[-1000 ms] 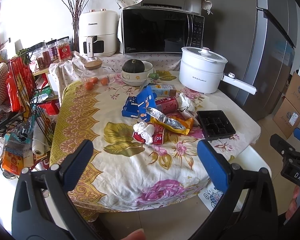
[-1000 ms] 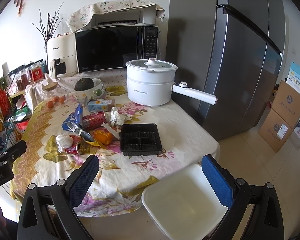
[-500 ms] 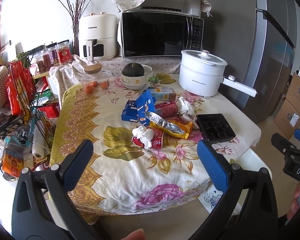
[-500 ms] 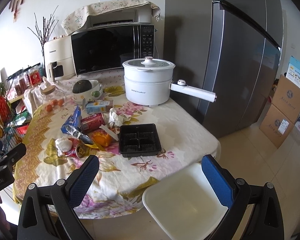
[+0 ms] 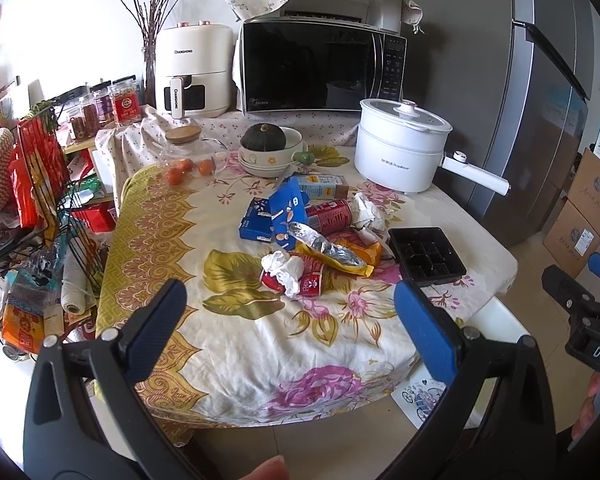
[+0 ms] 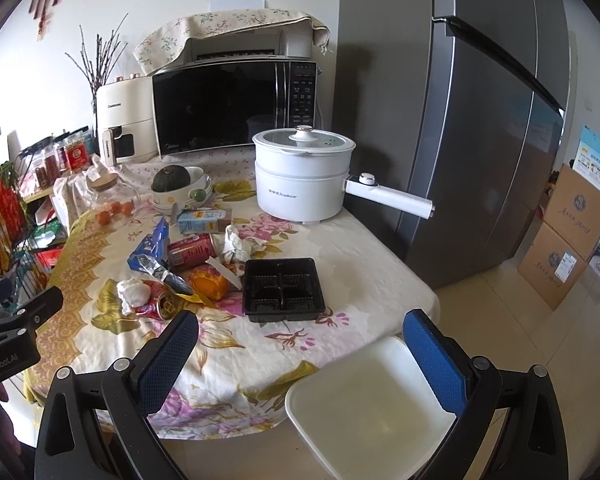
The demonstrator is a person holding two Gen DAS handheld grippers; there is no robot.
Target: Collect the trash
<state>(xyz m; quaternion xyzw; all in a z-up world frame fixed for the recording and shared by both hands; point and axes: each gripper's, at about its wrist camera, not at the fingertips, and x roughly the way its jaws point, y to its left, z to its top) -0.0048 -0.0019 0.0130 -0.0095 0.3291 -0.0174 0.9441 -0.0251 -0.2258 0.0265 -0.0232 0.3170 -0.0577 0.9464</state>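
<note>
While both grippers hang short of the table with jaws spread wide and nothing between the ribbed blue pads, the trash sits heaped at the middle of the floral cloth. The left gripper and right gripper each show black frames. Landmark is the black tray, a glossy square plastic thing with moulded compartments. Just left of it lie an orange wrapper, a crumpled foil bag, a dented red can with a white tissue wad against it, and a second can lying on its side. Behind that are a blue packet, crumpled paper and a small carton. A smooth white bin stands below the table edge, nearer than the tray. Compared with a second ago, the table appears slightly farther in both views; the heap is unmoved.
</note>
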